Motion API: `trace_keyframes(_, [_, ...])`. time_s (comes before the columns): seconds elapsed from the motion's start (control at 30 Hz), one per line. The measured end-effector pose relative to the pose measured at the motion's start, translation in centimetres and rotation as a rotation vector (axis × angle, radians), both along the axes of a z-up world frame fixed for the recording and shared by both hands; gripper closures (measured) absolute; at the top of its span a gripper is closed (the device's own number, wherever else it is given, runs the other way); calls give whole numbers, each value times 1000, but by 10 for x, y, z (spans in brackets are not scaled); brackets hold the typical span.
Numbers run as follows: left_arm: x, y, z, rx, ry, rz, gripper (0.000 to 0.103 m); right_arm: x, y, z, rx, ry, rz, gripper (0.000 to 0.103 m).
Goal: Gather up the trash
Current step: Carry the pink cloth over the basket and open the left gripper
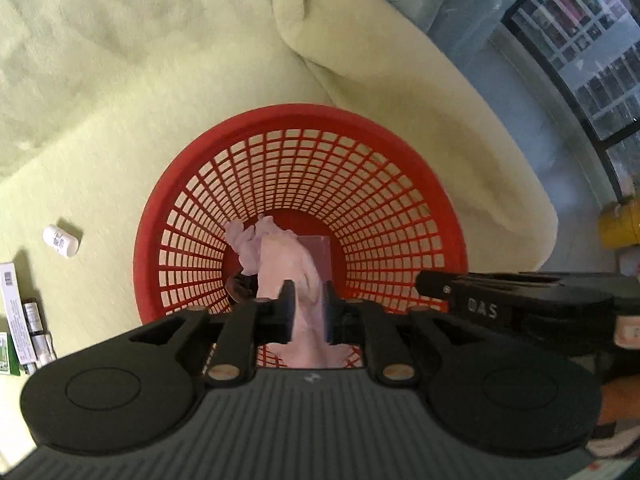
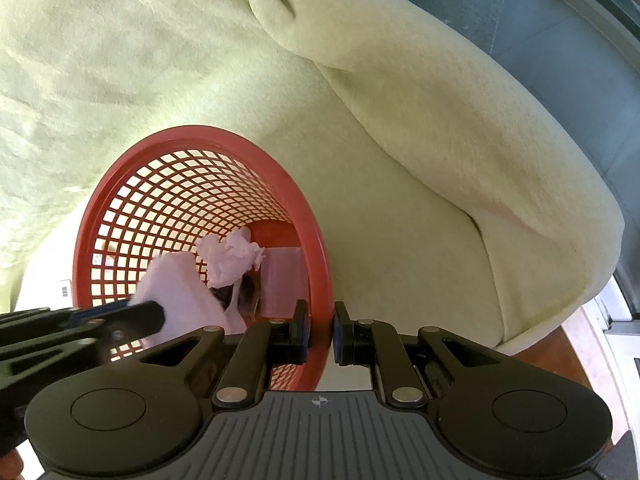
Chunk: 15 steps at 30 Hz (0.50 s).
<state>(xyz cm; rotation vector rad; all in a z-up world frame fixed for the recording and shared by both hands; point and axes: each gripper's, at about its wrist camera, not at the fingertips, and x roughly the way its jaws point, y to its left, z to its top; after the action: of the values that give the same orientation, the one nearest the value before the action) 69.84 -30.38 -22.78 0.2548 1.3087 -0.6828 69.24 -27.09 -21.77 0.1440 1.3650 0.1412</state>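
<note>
A red mesh basket (image 1: 280,114) (image 2: 180,134) stands on a pale green blanket. My left gripper (image 1: 310,300) hangs over the basket's mouth, shut on a white tissue (image 1: 280,264) that fills the gap between its pads. In the right wrist view the same tissue (image 2: 176,292) bulges beside the left gripper's fingers (image 2: 136,316). My right gripper (image 2: 320,320) is shut on the basket's near rim, which runs between its pads. In the bottom of the basket lie a crumpled tissue (image 2: 232,260), a clear plastic piece (image 2: 282,276) and something dark.
The green blanket (image 1: 160,60) lies in thick folds behind and to the right of the basket. To its left lie a small white bottle (image 1: 61,241) and boxes with vials (image 1: 20,312). A yellow object (image 1: 620,228) and a window are at the far right.
</note>
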Motion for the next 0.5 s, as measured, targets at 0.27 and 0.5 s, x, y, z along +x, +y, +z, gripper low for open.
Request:
trace_keyframes(0.27, [4, 9, 14, -21, -21, 10, 67, 0, -1, -2, -3, 9, -9, 95])
trace_keyframes(0.5, [21, 52, 53, -81, -110, 67, 59, 0, -1, -3, -3, 22, -18, 95])
